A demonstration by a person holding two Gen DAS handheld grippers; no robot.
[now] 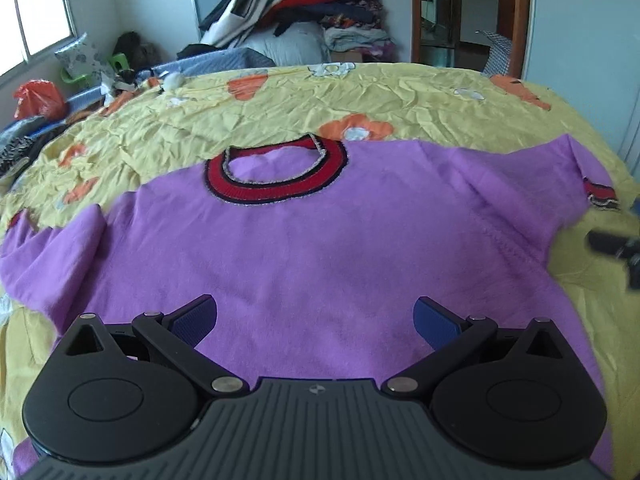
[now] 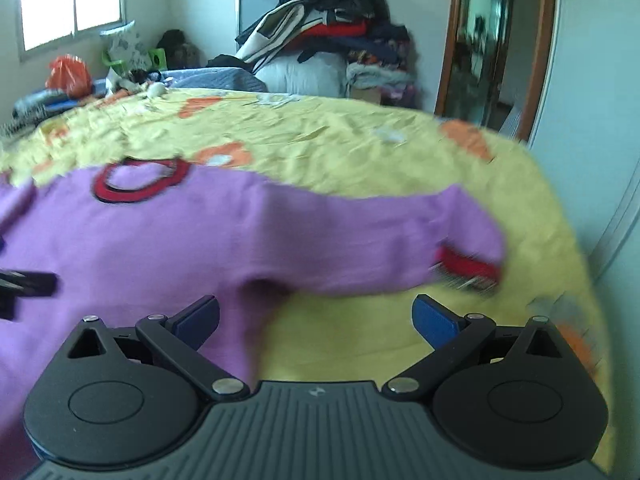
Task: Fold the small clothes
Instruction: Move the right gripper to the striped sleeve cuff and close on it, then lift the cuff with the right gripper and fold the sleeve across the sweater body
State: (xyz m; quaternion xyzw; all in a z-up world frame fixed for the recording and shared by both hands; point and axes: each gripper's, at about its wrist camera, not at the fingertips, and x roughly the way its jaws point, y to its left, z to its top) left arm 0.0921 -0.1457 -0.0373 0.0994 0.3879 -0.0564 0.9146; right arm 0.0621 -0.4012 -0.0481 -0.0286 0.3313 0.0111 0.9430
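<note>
A purple sweater with a red and black collar lies flat, front up, on the yellow bedspread. Both sleeves spread sideways; the right sleeve ends in a red cuff. My left gripper hovers open over the sweater's lower body, nothing between its blue pads. In the right wrist view the same sweater fills the left, its right sleeve and red cuff stretching right. My right gripper is open above the sleeve's armpit, holding nothing. The right gripper's tip shows at the left view's right edge.
A tall heap of clothes stands at the bed's far end against the wall. An orange plastic bag and clutter sit at the far left under a window. A wooden door frame lies at the far right. The bed edge curves away on the right.
</note>
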